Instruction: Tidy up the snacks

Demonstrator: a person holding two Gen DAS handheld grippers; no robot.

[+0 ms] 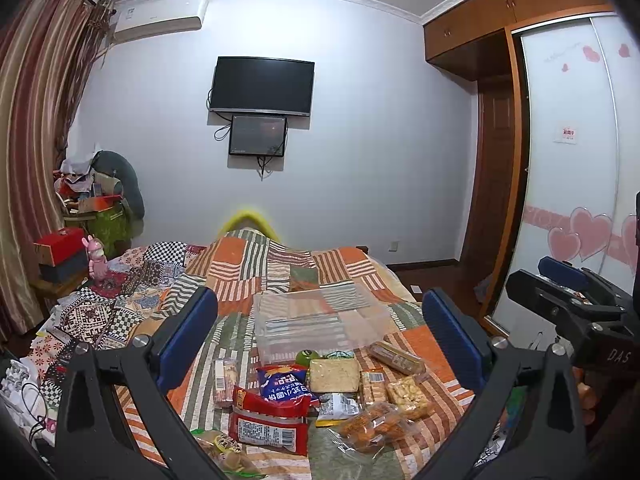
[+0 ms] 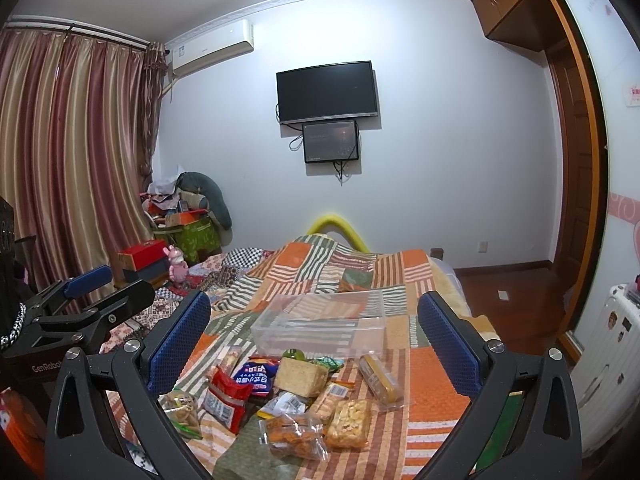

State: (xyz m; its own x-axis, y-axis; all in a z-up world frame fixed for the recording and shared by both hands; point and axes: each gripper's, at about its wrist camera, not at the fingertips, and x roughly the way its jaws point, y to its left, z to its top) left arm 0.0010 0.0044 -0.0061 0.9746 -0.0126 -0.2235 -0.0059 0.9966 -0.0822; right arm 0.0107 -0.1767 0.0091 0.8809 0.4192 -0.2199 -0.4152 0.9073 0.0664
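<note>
1. Left wrist view: left gripper point(image 1: 320, 328) spread wide, pinching nothing, poised over the quilted bed point(image 1: 416, 344); snack packets heaped nearest the camera, red packet point(image 1: 269, 420) in front, clear plastic bin point(image 1: 320, 326) empty just beyond; right gripper point(image 1: 560, 280) off to the right
2. Right wrist view: right gripper point(image 2: 314, 334) likewise spread and empty; cracker bag point(image 2: 347, 424) and orange-snack bag point(image 2: 294, 437) overlapping, so risk of snagging two at once or crushing brittle contents; light bin likely to slide on soft quilt

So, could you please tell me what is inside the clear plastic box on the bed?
The clear plastic box looks empty: only the patchwork bedspread shows through its walls. The snack packets all lie in front of it.
</note>
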